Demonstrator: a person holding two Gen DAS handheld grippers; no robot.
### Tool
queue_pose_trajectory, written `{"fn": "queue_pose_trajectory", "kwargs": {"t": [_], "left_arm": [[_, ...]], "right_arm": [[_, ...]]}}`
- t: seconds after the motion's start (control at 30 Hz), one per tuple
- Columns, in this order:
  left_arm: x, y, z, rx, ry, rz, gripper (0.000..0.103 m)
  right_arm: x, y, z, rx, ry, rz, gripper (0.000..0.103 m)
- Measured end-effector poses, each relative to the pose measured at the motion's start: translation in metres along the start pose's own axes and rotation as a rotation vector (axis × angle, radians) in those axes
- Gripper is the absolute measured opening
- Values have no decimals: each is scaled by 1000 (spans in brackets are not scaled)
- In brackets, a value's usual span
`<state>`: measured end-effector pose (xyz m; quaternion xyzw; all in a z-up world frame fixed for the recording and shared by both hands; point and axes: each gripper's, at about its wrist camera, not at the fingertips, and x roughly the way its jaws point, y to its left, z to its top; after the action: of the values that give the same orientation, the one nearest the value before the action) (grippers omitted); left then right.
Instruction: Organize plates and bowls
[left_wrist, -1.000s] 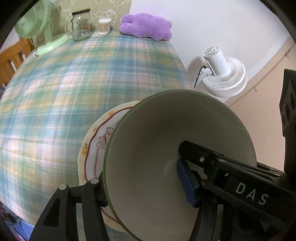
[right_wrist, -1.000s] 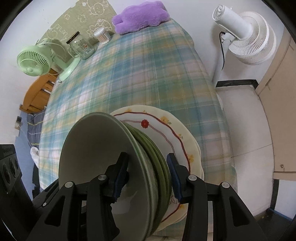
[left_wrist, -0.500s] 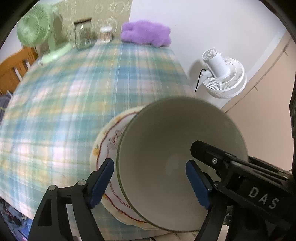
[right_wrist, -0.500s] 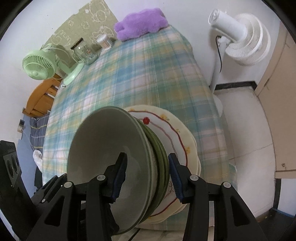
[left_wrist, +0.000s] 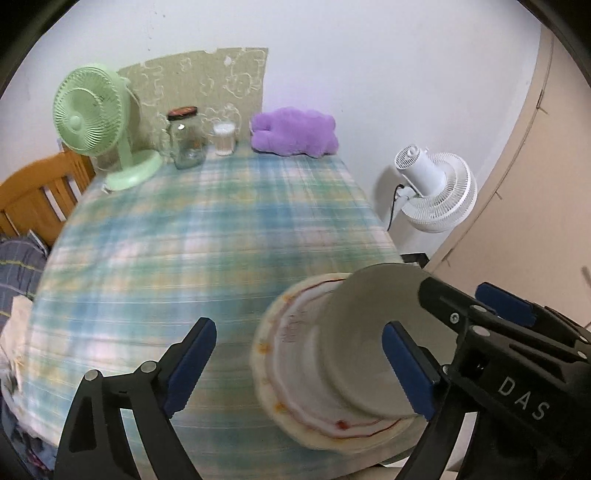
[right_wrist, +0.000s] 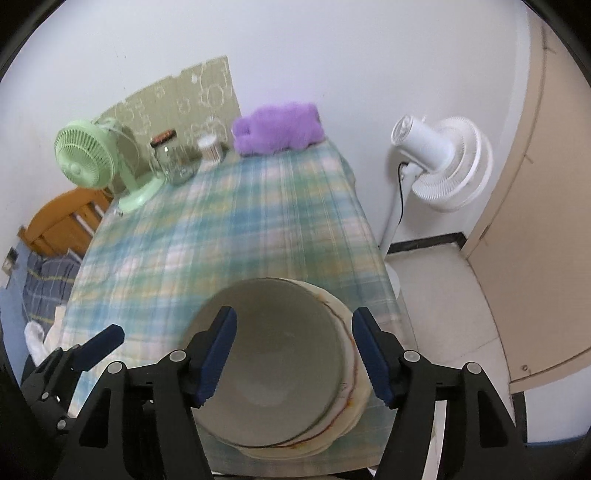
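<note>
A pale bowl (left_wrist: 364, 332) (right_wrist: 273, 362) sits on top of a stack that rests on a cream plate with a red line (left_wrist: 291, 354) (right_wrist: 328, 437), near the table's front right corner. My left gripper (left_wrist: 299, 369) hovers above and left of the stack. Its jaws are opening and the pads touch nothing. My right gripper (right_wrist: 295, 356) hangs over the bowl with its jaws opening too, both pads clear of the rim. One right gripper finger (left_wrist: 502, 306) shows in the left wrist view, and one left gripper finger (right_wrist: 99, 343) in the right wrist view.
The plaid tablecloth (left_wrist: 203, 240) stretches to the far wall. There stand a green desk fan (left_wrist: 92, 122), a glass jar (left_wrist: 186, 140), a small swab pot (left_wrist: 224, 138) and a purple plush (left_wrist: 293, 133). A white floor fan (right_wrist: 443, 158) stands right of the table, a wooden chair (left_wrist: 33, 195) left.
Both grippers opened and came off the bowl and stack, then rose and pulled back. The stack looks smaller and lies flat on the table instead of tilted in the jaws.
</note>
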<state>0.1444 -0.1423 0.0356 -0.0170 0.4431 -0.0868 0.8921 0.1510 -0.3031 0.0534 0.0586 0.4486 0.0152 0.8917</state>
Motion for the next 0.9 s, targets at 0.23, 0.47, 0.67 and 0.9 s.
{"fn": "queue_pose_trajectory", "kwargs": {"t": [0.23, 0.47, 0.67, 0.9], "left_arm": [[-32, 62, -14, 1, -50, -3, 97], [-54, 122, -36, 46, -102, 42, 98], [-69, 158, -59, 31, -158, 142, 98], [-68, 188, -96, -15, -196, 192, 98]], "right_arm": [[-26, 59, -25, 17, -93, -42, 70], [-34, 123, -57, -14, -159, -46, 73], [-37, 155, -81, -4, -170, -39, 75], [-27, 174, -115, -51, -188, -25, 76]]}}
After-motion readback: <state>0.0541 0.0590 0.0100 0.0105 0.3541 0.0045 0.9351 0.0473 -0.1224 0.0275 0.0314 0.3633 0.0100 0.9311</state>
